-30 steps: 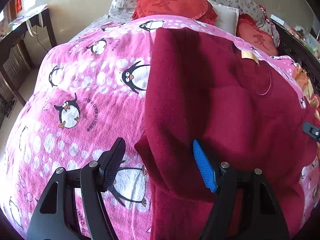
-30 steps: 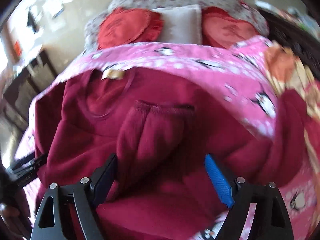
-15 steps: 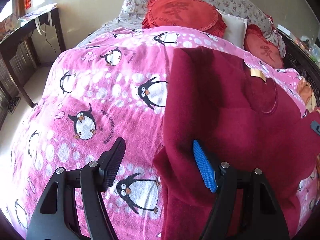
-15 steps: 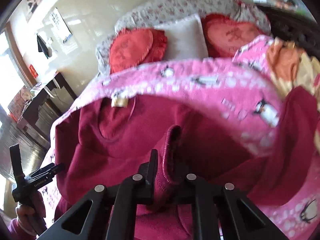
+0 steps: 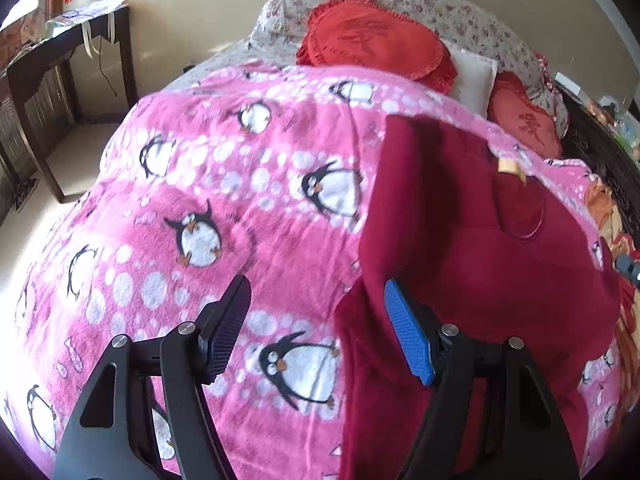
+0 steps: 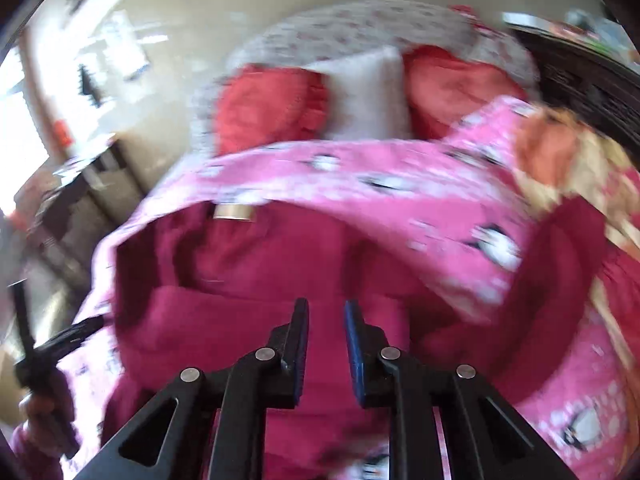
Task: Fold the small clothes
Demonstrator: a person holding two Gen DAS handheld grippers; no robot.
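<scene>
1. Left wrist view: the left gripper (image 5: 316,328) hangs with jaws wide apart, holding nothing. The maroon top (image 5: 480,248) lies flat on the penguin blanket (image 5: 208,208), its long axis running from the gripper toward the red cushion (image 5: 376,44). The top's left edge sits just under the blue pad; bare blanket lies open to the left of that edge.

2. Right wrist view, blurred: the right gripper (image 6: 326,344) is over the top's (image 6: 248,280) middle, jaws a narrow gap apart; I cannot tell whether cloth is between them. The label (image 6: 234,212) marks the neck, at the cushion end. I judge this gripper nearer the sleeve.
</scene>
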